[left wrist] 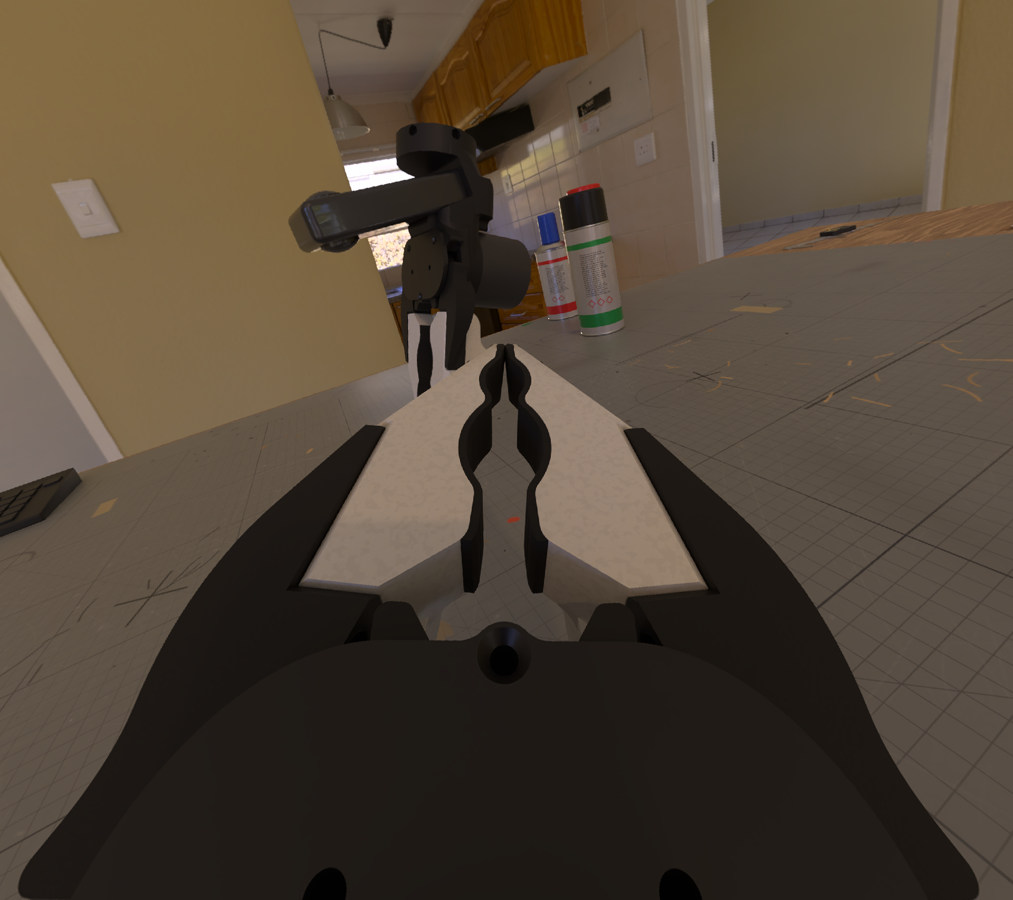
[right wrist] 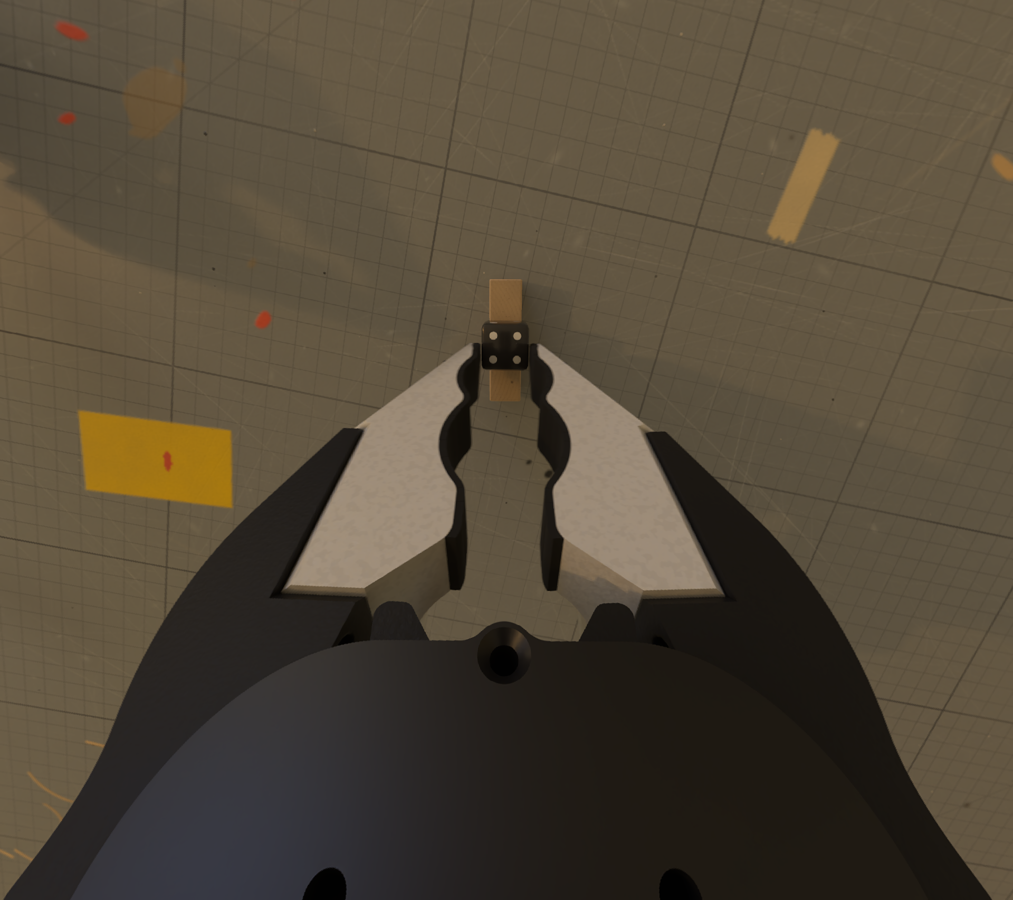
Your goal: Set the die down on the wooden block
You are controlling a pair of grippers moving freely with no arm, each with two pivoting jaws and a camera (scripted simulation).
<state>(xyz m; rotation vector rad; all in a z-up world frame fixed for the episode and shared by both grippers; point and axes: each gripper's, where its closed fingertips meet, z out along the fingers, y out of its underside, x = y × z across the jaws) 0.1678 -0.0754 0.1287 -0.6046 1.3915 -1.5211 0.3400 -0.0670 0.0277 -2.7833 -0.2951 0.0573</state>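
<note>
One die [right wrist: 505, 346] and one wooden block [right wrist: 505, 301] are seen, with two spray cans [left wrist: 592, 260] standing farther off on the bench [left wrist: 822, 462]. The die is black, with four pale pips on its upper face, and is clamped at the fingertips of the right gripper [right wrist: 505, 353], directly over the middle of the pale, narrow wooden block; whether it touches the block cannot be told. The left gripper [left wrist: 505, 353] is closed on nothing, its tips meeting, beside the right gripper

Four pale pips on the black die [right wrist: 505, 346]; fine print on two spray cans [left wrist: 593, 265], illegible
</note>
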